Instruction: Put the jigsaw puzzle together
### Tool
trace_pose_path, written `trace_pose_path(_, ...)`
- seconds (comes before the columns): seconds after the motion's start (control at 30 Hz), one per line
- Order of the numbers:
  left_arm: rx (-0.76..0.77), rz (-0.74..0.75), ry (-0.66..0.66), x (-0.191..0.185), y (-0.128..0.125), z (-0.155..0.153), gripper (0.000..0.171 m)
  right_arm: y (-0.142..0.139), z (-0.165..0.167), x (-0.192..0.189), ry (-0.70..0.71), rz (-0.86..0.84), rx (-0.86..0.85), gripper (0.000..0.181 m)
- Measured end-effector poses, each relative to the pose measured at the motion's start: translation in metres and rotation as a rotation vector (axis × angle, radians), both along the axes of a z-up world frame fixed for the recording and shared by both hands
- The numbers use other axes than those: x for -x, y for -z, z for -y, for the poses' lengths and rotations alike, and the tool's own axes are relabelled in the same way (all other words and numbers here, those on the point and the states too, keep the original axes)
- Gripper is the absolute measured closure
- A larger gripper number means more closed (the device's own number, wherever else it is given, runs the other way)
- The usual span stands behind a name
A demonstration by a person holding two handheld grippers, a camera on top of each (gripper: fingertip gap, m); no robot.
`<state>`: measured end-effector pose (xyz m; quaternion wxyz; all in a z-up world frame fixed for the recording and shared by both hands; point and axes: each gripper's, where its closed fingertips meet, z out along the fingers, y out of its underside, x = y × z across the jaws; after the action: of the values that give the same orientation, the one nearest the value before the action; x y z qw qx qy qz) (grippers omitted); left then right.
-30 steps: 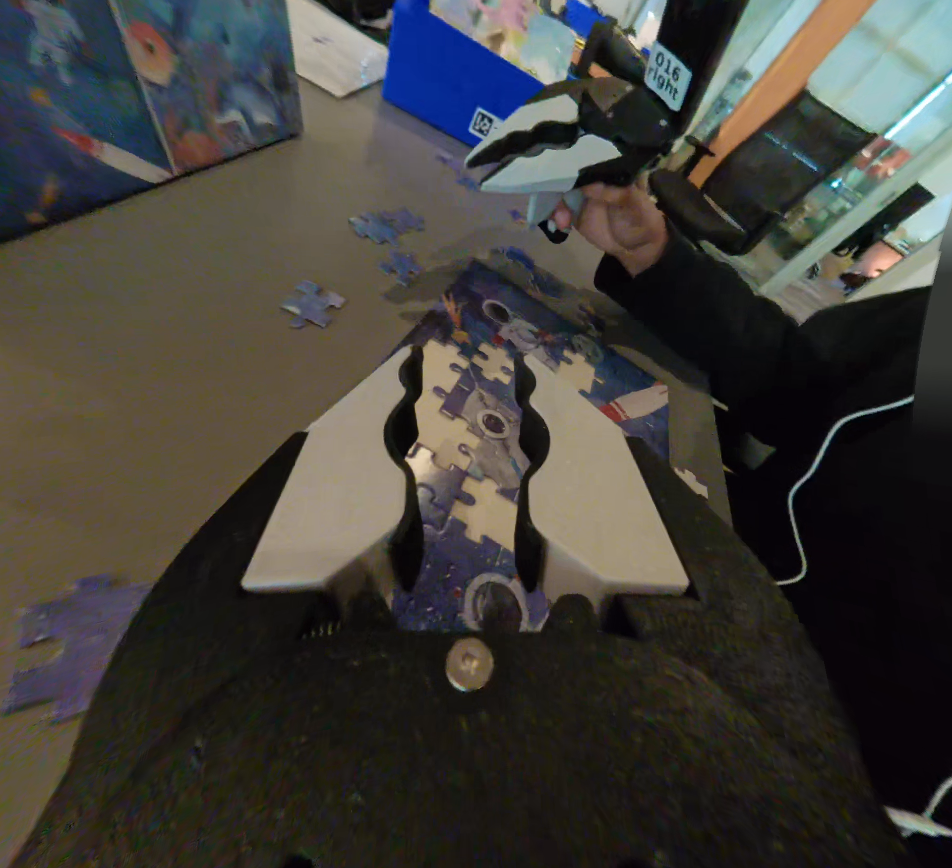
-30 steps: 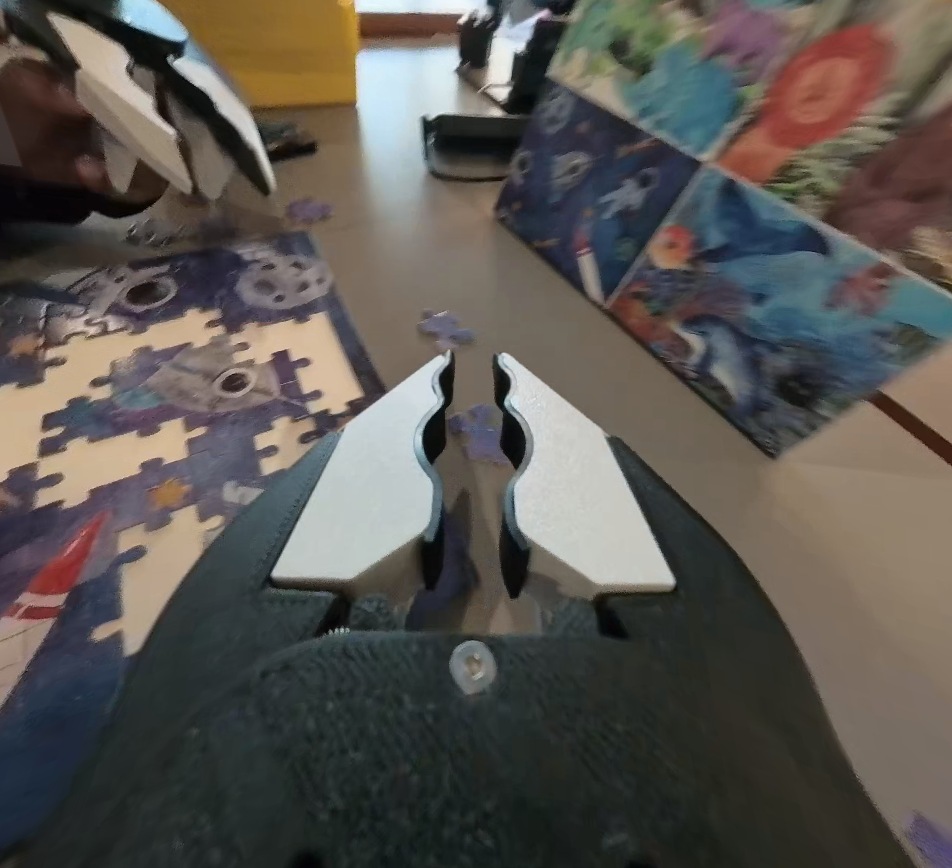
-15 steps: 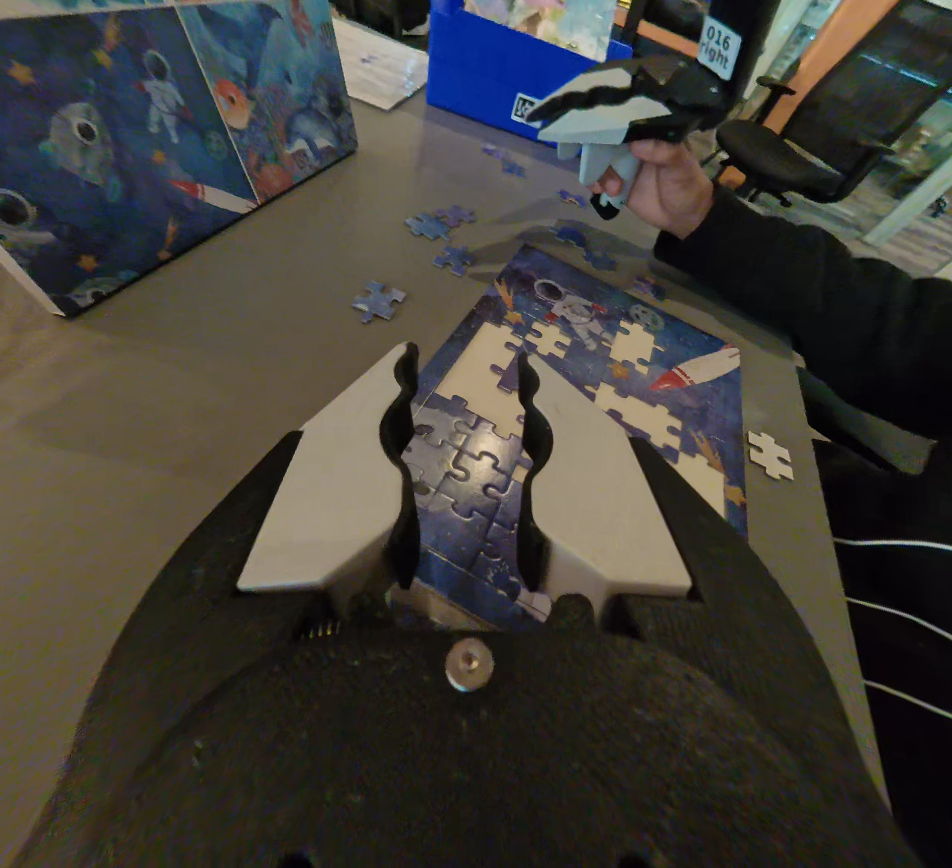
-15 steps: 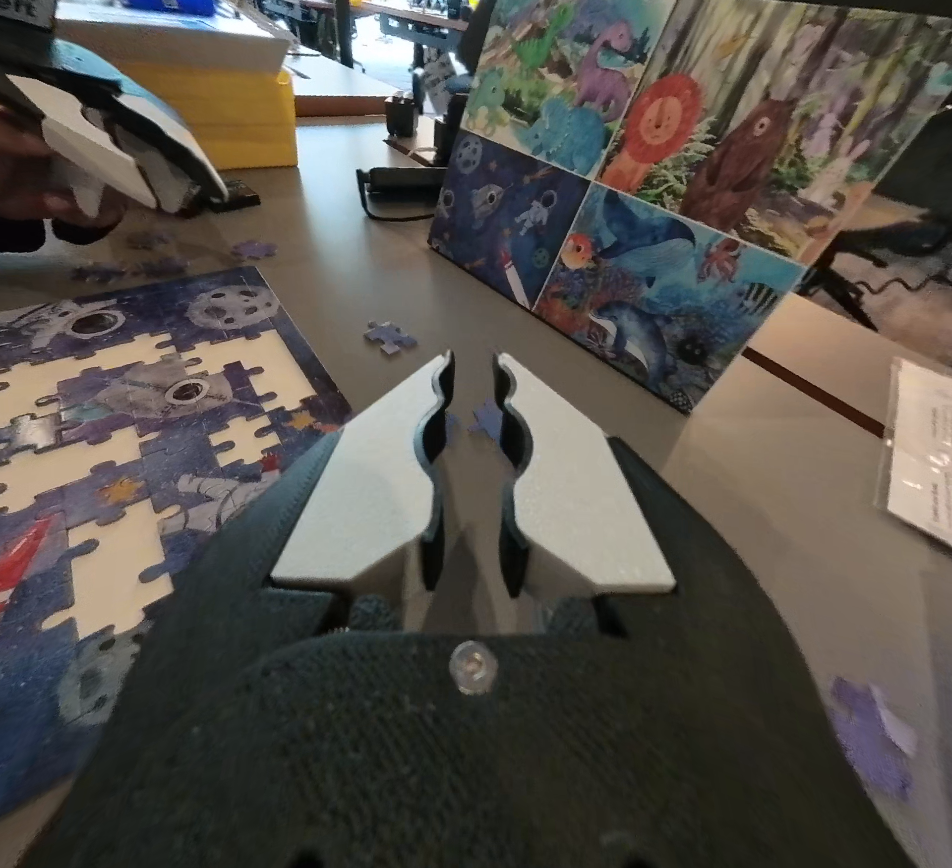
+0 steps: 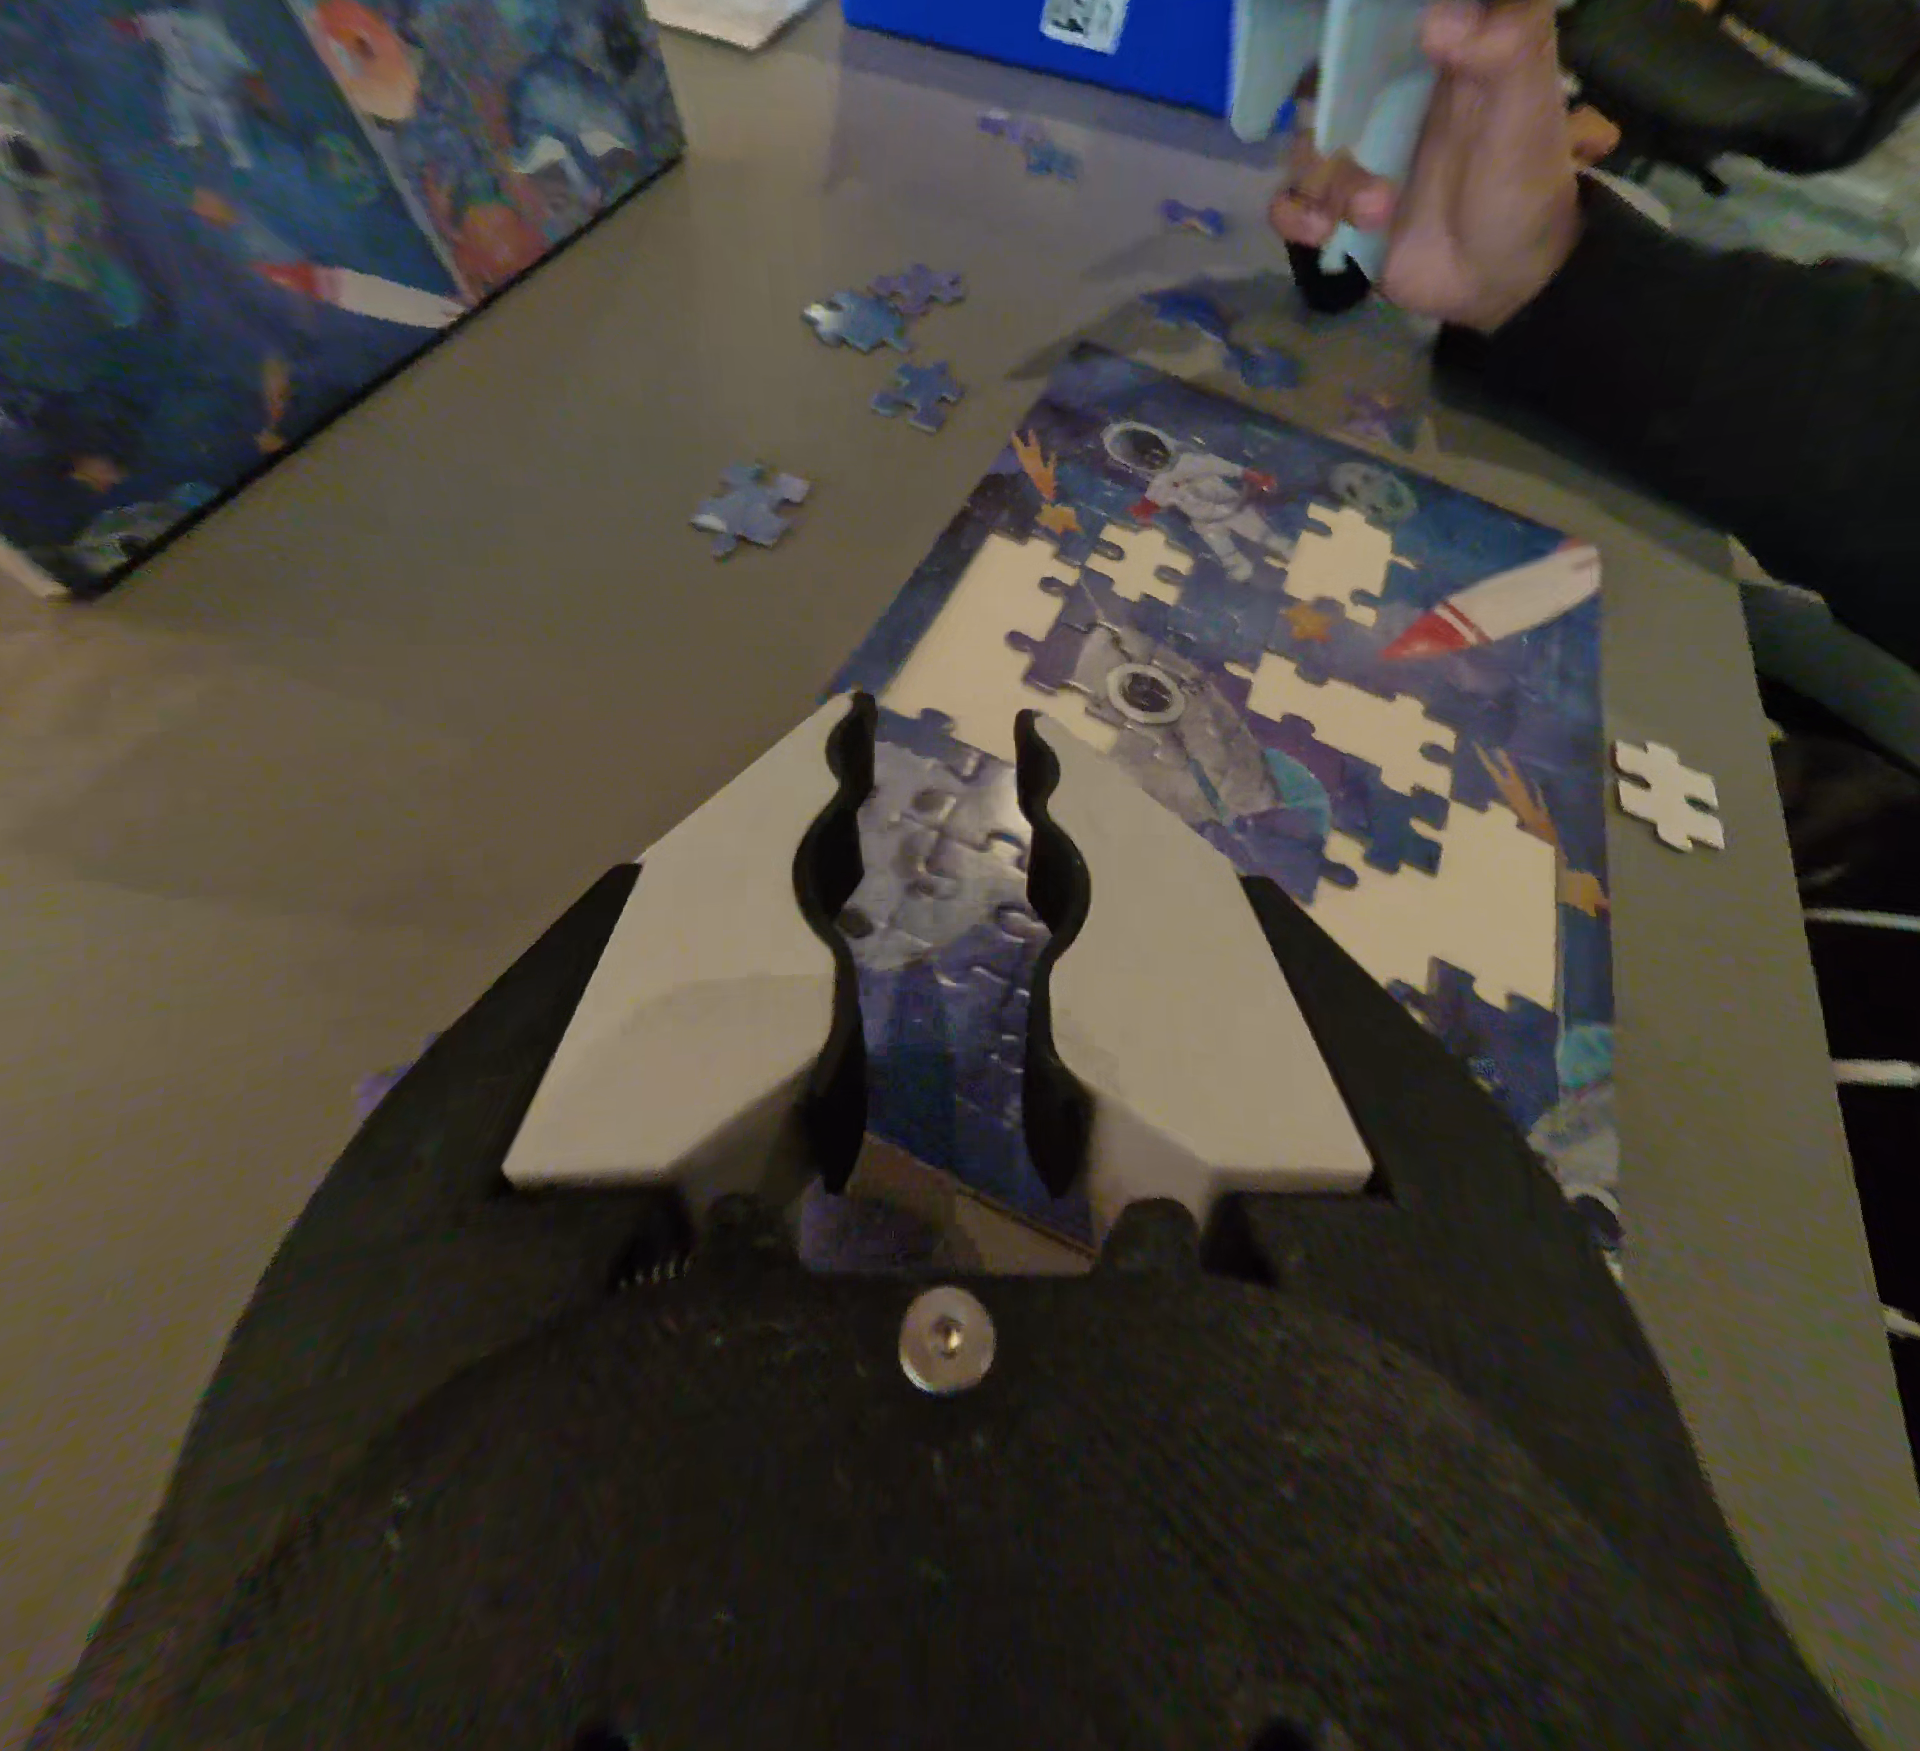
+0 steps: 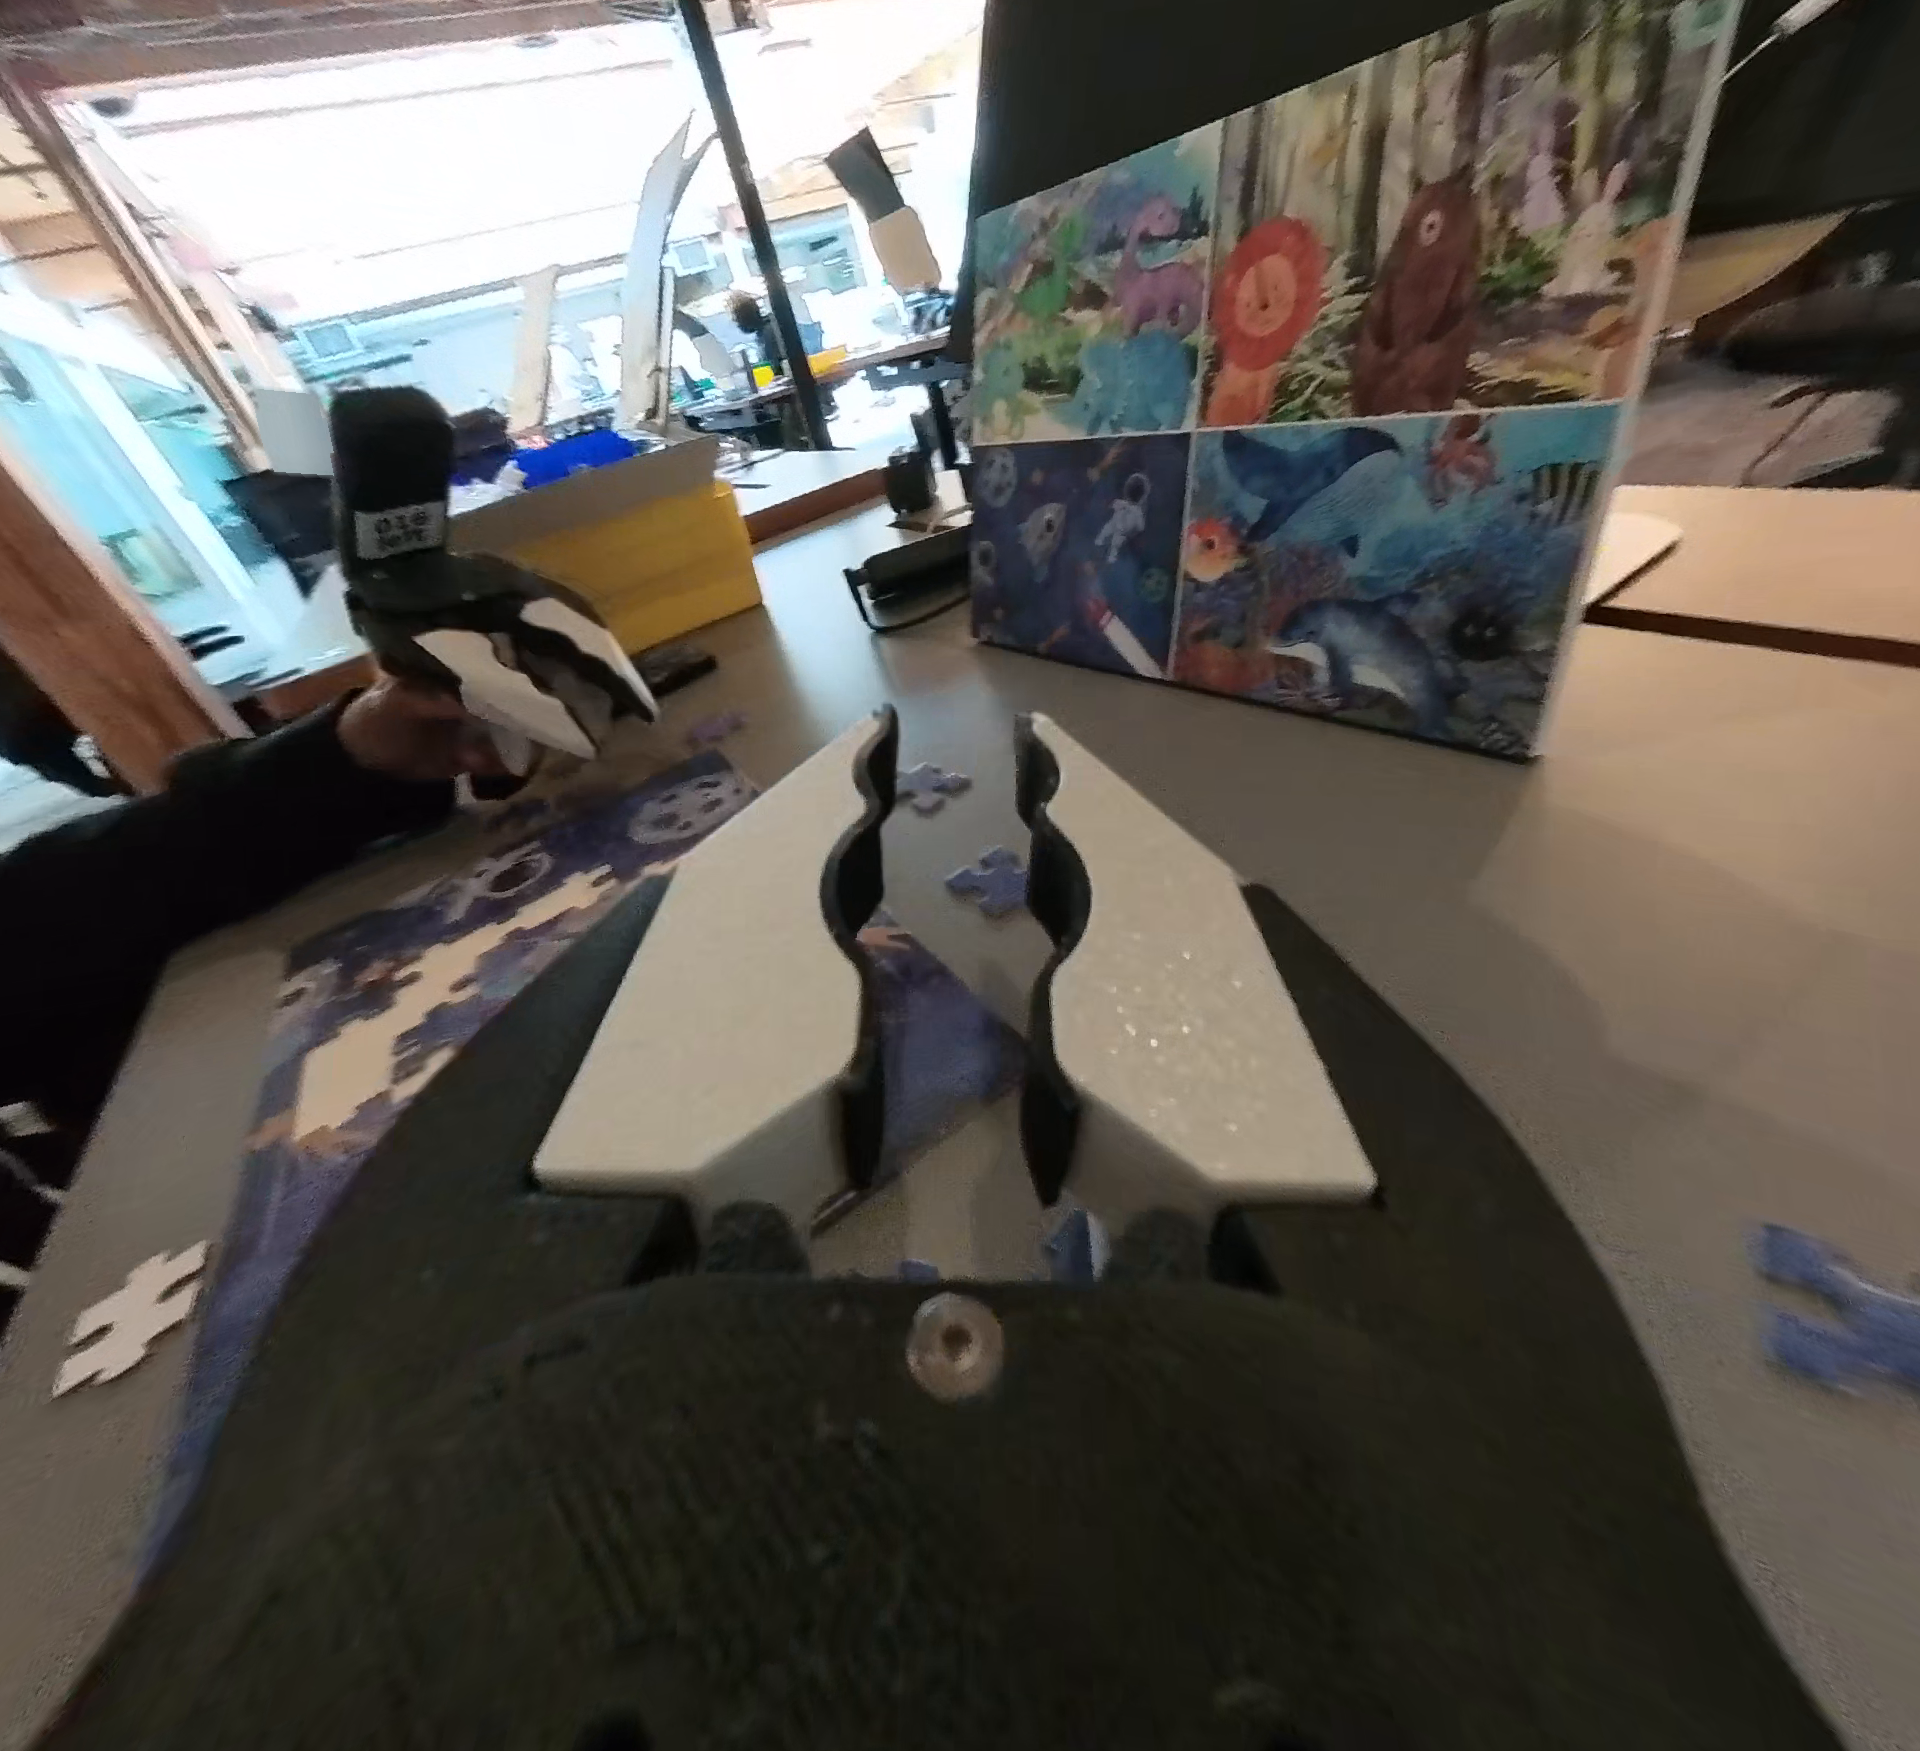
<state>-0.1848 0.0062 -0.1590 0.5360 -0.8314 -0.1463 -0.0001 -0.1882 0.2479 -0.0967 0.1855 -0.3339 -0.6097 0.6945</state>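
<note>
Grey tabletop [image 5: 436, 766] scene: both grippers, left [image 5: 940, 745] and right [image 6: 951, 745], hover with jaws apart and empty above the half-built puzzle [image 5: 1299, 662], where a careless dip could dislodge seated pieces.

Both grippers share one build: the left gripper [image 5: 940, 735] and right gripper [image 6: 951, 735] each carry two pale grey wedge-shaped fingers [image 5: 686, 1005] lined with black wavy pads, set in a rough-textured black body with a single silver screw [image 5: 945, 1340] at centre. Seen from across, each has a tall black handle bearing a small white label [image 6: 393, 529]. The person wears black long sleeves [image 5: 1704, 392].
</note>
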Motion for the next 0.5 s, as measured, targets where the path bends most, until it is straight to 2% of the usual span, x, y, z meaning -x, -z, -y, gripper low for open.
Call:
trace_pose_path(0.07,0.020,-0.010,0.095,-0.019,0.002,-0.010,0.148,0.001,0.010,-0.003,-0.040,0.022,-0.014,0.157)
trace_pose_path(0.17,0.057,-0.012,0.212,-0.045,0.006,-0.019,0.148,0.012,0.029,-0.006,-0.058,0.036,-0.151,0.156)
trace_pose_path(0.2,0.076,-0.031,0.216,-0.047,0.008,-0.020,0.149,0.016,0.035,-0.006,-0.054,0.035,-0.198,0.156)
trace_pose_path(0.33,0.129,-0.108,0.099,-0.027,0.012,-0.016,0.160,0.014,0.051,-0.016,-0.057,0.005,-0.287,0.157)
trace_pose_path(0.43,0.099,-0.095,0.017,-0.013,0.006,-0.011,0.164,0.004,0.055,-0.022,-0.052,-0.048,-0.263,0.161)
trace_pose_path(0.5,0.078,-0.112,-0.042,-0.003,0.000,-0.006,0.171,0.008,0.054,-0.020,-0.061,-0.019,-0.267,0.159)
